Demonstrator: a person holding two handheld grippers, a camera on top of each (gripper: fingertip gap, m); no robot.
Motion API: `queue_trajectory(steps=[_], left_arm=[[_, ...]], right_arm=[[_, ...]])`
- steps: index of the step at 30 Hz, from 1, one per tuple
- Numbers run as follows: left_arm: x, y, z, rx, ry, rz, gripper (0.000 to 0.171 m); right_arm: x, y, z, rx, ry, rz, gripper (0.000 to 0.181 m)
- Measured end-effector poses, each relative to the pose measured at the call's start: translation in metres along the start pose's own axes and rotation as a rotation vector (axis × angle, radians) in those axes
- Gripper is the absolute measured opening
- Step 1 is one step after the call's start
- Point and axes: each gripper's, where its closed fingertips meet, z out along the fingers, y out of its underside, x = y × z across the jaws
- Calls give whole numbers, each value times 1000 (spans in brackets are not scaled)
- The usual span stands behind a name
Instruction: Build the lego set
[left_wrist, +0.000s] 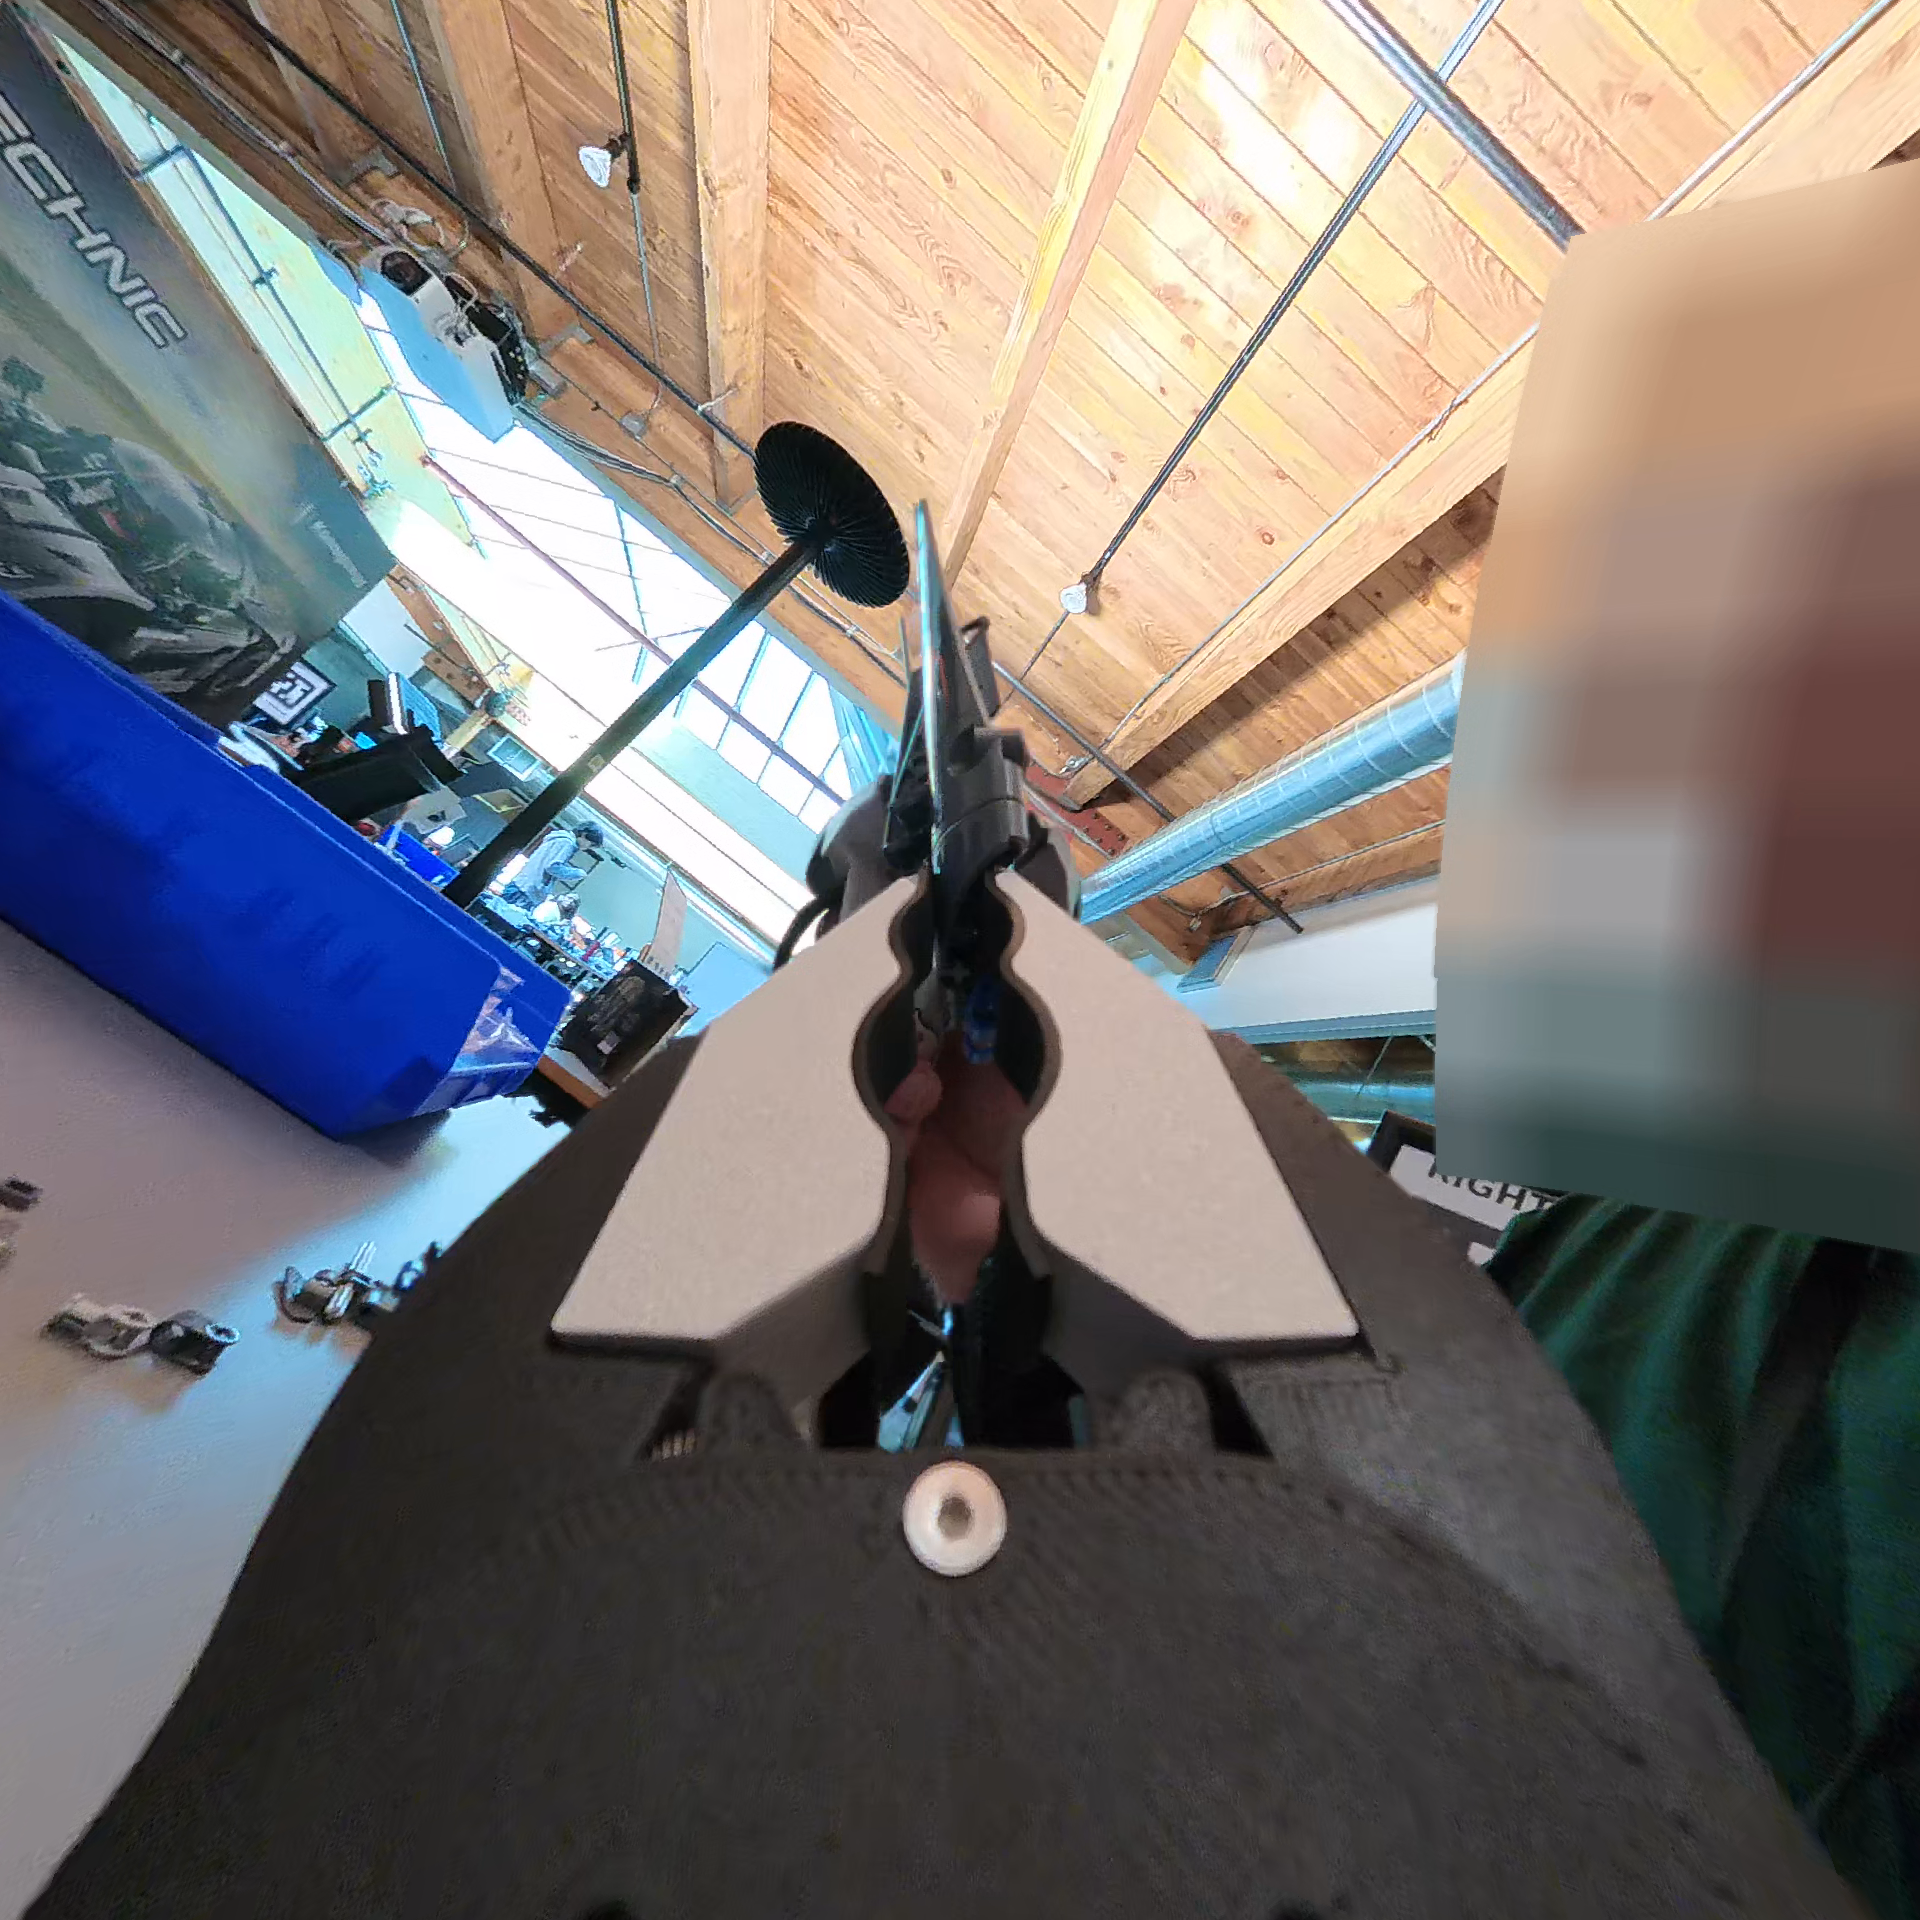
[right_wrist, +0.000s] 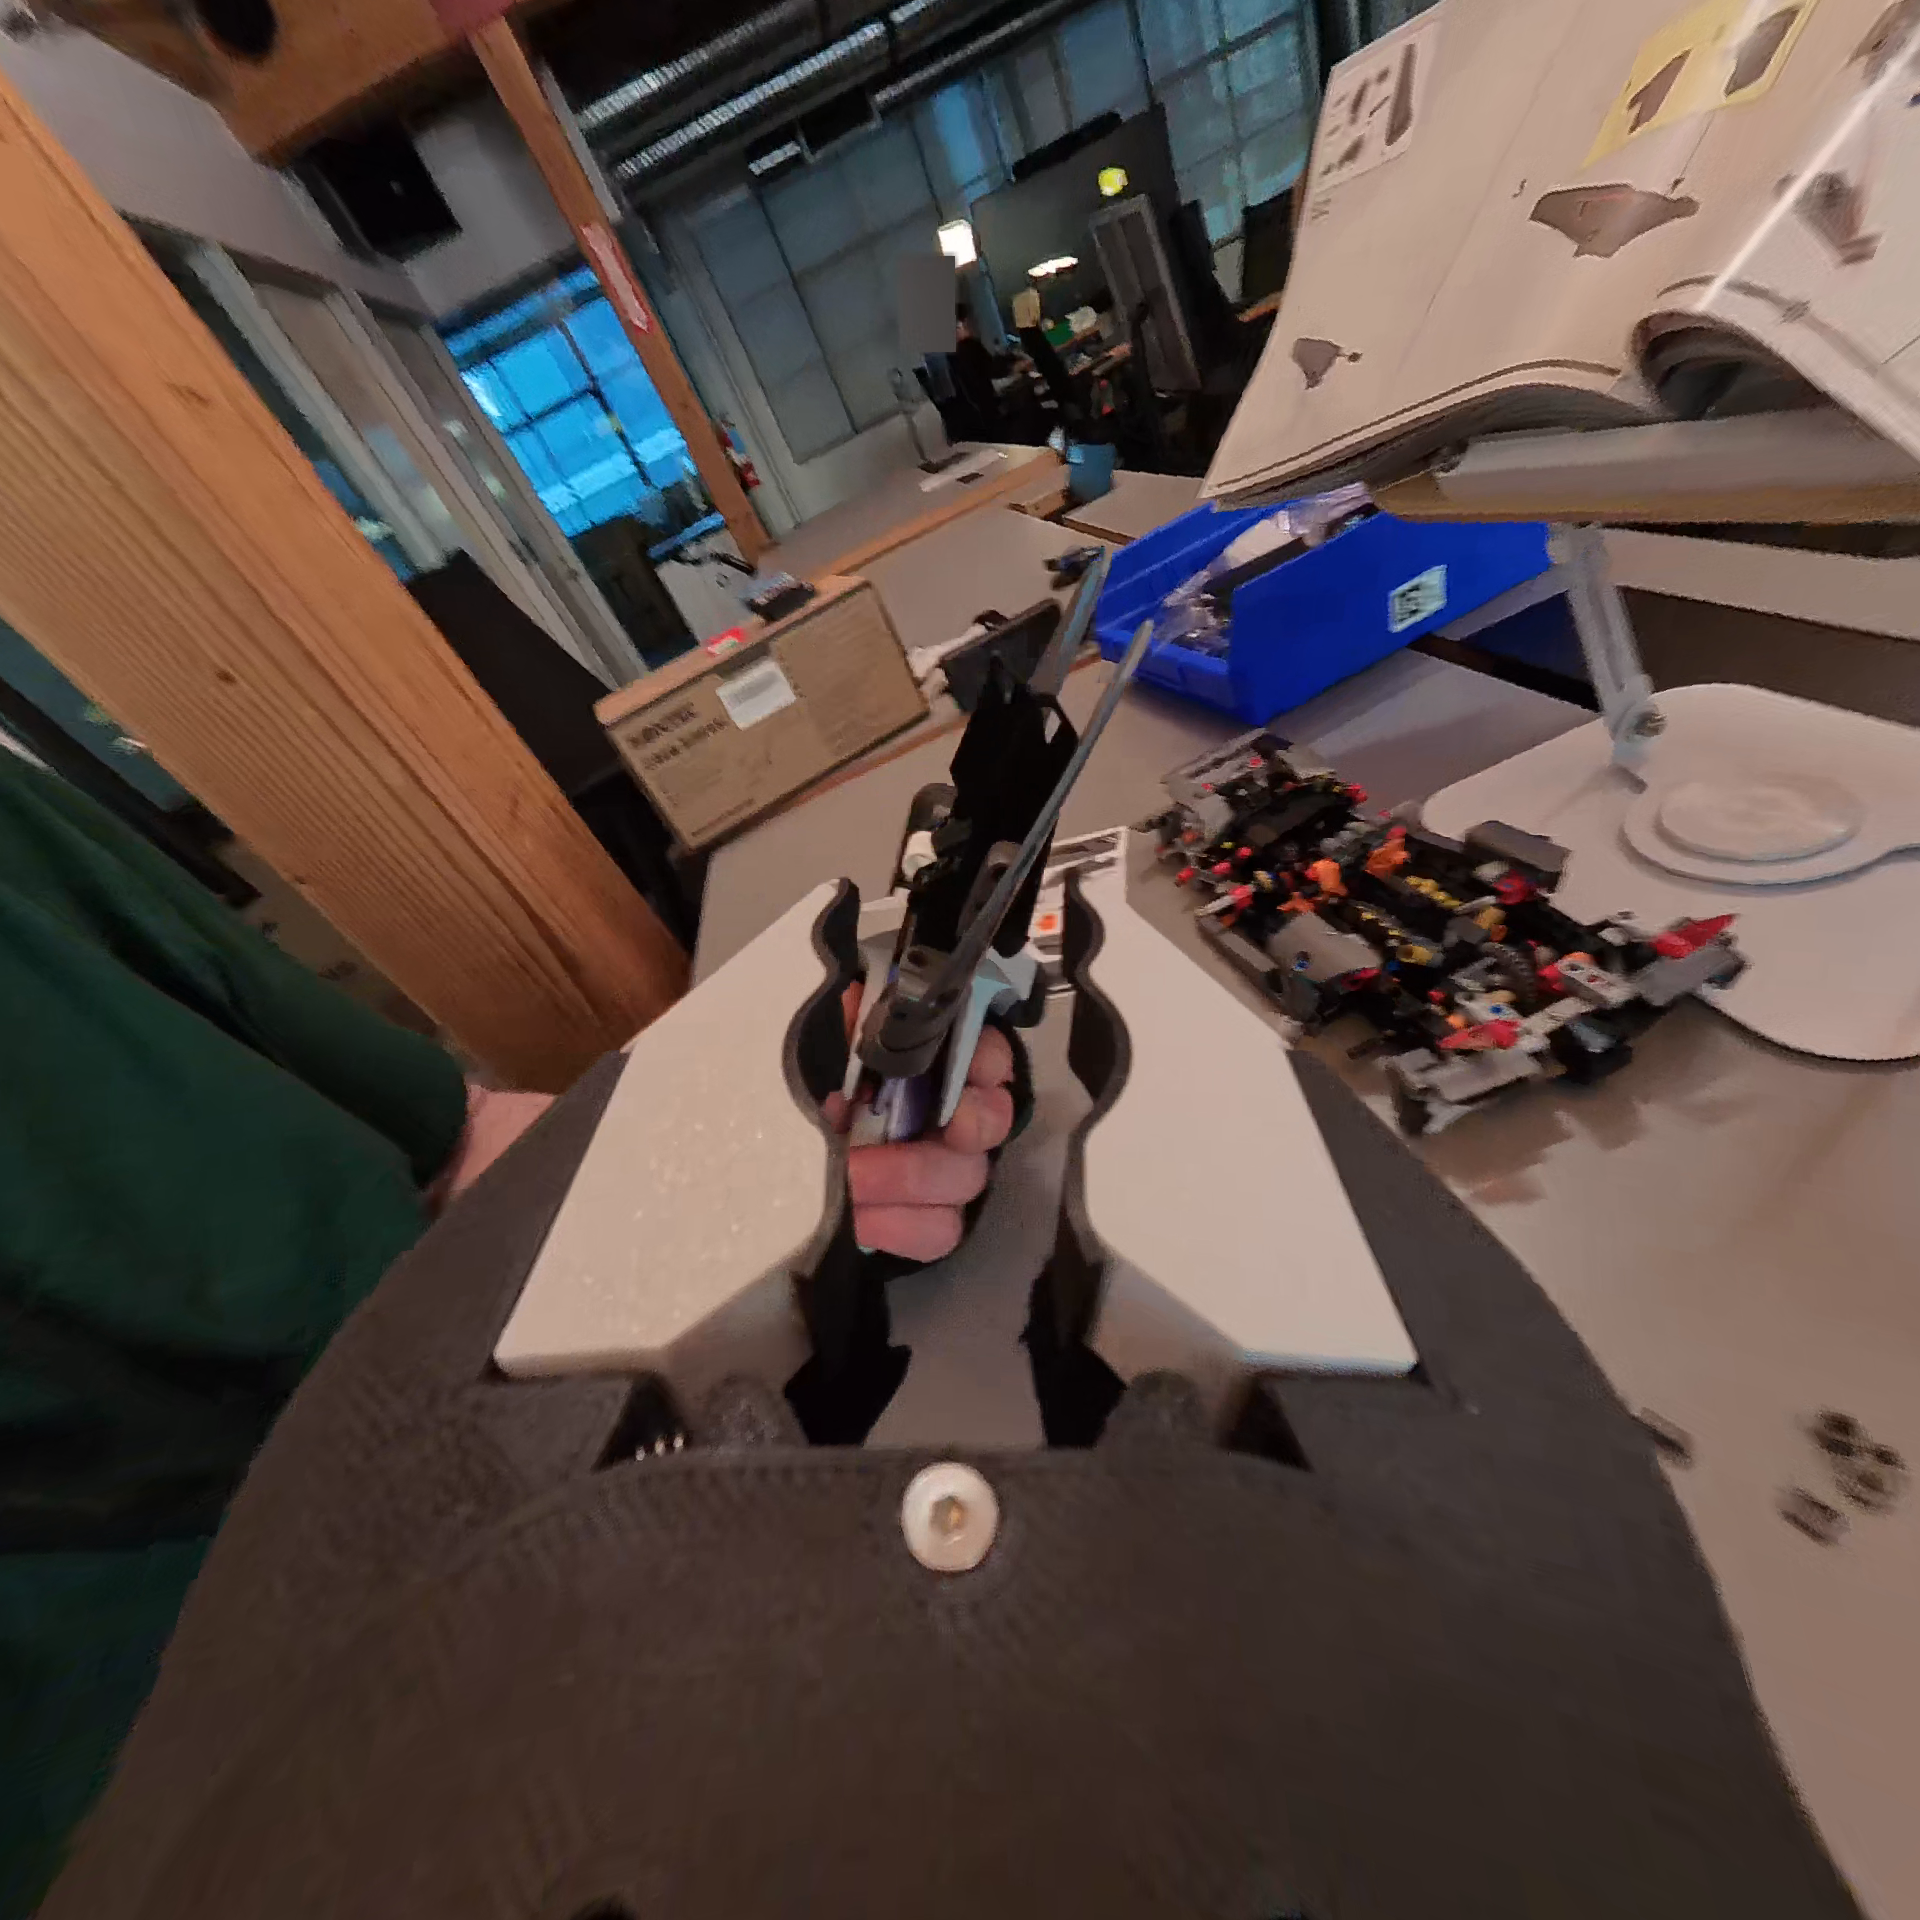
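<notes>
A dark, slim lego sub-assembly (left_wrist: 951, 727) sticks up past my left gripper (left_wrist: 964, 904), whose jaws are closed on it near the tips. The same sub-assembly (right_wrist: 997, 790), with a long grey blade-like part, stands between the jaws of my right gripper (right_wrist: 961, 904), which are apart on either side of it. A person's hand (right_wrist: 925, 1143) holds its lower white and purple end; the hand also shows in the left wrist view (left_wrist: 956, 1153). A partly built lego car chassis (right_wrist: 1455, 935) lies on the grey table (right_wrist: 1558, 1247) to the right.
An open instruction booklet (right_wrist: 1558, 260) rests on a white stand (right_wrist: 1756, 821). A blue bin (right_wrist: 1309, 613) sits behind the chassis and shows in the left wrist view (left_wrist: 208, 883). Loose small pieces (left_wrist: 145, 1335) (right_wrist: 1839, 1475) lie on the table. A wooden post (right_wrist: 260, 623) and a cardboard box (right_wrist: 769, 717) are at the left.
</notes>
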Motion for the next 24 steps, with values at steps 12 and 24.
queue_trajectory(steps=[12, 24], left_arm=[[1, 2, 0, 2, 44, -64, 5], [7, 4, 4, -28, 11, 74, 5]], right_arm=[[-3, 2, 2, -41, 21, -39, 26], [-7, 6, -4, 80, -83, 158, 7]])
